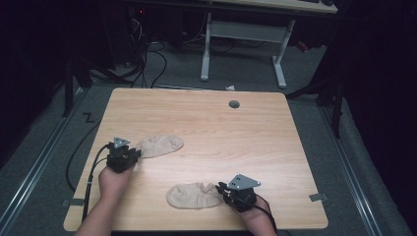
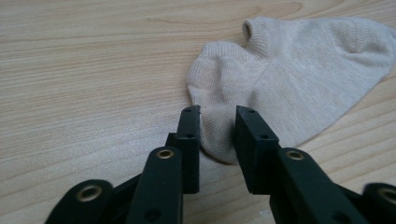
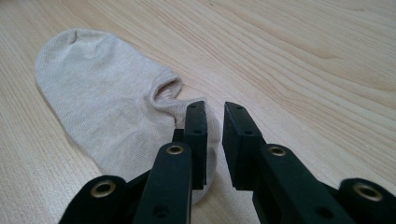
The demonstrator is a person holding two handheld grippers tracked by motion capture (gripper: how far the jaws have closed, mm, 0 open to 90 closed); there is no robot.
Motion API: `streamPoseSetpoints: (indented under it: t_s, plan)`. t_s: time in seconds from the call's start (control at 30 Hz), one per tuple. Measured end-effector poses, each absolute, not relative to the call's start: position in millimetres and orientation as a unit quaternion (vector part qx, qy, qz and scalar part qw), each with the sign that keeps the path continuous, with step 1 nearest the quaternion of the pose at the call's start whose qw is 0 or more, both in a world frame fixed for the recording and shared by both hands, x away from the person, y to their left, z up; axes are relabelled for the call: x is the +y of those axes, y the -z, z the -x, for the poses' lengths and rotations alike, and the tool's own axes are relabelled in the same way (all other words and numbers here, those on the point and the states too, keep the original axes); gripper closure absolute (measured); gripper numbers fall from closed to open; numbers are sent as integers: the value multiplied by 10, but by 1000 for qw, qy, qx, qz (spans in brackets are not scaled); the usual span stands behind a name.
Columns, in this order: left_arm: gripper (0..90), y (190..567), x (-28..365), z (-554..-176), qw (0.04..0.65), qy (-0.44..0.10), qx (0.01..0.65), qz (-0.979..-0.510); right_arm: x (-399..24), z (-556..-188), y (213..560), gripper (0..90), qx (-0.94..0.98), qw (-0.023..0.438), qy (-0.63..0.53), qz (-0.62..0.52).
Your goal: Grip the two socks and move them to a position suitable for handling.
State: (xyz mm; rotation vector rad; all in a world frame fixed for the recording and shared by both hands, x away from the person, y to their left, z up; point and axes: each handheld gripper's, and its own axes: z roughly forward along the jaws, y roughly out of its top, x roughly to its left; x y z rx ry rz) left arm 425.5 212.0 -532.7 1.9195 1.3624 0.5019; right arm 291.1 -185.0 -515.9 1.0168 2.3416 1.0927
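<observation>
Black jaws of the right gripper [image 3: 214, 140] rise nearest the lens in the right gripper view, straddling the heel end of a beige sock [image 3: 112, 102] that lies flat on the wooden table [image 3: 303, 60]; a narrow gap shows between the pads, and whether they already pinch the knit or merely frame it I cannot tell. From above, this near sock [image 1: 193, 195] sits toward the front edge, just left of the right gripper [image 1: 222, 189]. Its partner, the far sock [image 1: 160, 145], lies farther back and to the left, with the left gripper [image 1: 136, 153] at its heel end. In the left gripper view the left gripper's [image 2: 217, 135] jaws stand a little apart around the rounded heel of that sock [image 2: 299, 70], fabric visible between them without being clearly squeezed, so they read as not yet clamped. Both socks look like thin, low-cut knit: very light, limp and stretchy, with no stiffness to hold a shape once lifted. They should drape and fold under their own weight, and a shallow pinch may catch the upper layer alone. On smooth wood the cloth may slide ahead of a pad instead of gathering. The heel edge or the thicker cuff rim around the opening looks like the surest place to take hold, where doubled fabric gives the pads something to bite.
</observation>
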Motion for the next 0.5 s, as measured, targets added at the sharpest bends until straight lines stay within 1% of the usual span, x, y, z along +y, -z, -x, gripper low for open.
streamPoseSetpoints:
  t_s: [0.1, 0.13, 0.17, 0.43, 0.5]
  plan:
    - [785, 5331, 2126, -4250, 363, -191, 529, -743, -1852, -2909, 5158, 796, 829, 182, -388, -360]
    - [785, 5336, 2131, -4247, 367, -190, 528, -742, -1854, -2908, 5158, 794, 829, 182, -388, -360]
    - [823, 5339, 2133, -4244, 367, -189, 528, -742, -1859, -2909, 5156, 785, 827, 182, -390, -361]
    - [860, 5325, 2125, -4221, 366, -191, 523, -746, -1864, -2921, 5145, 758, 819, 191, -393, -372]
    - [863, 5268, 2138, -4183, 381, -197, 518, -740, -1878, -2938, 5151, 750, 818, 192, -390, -377]
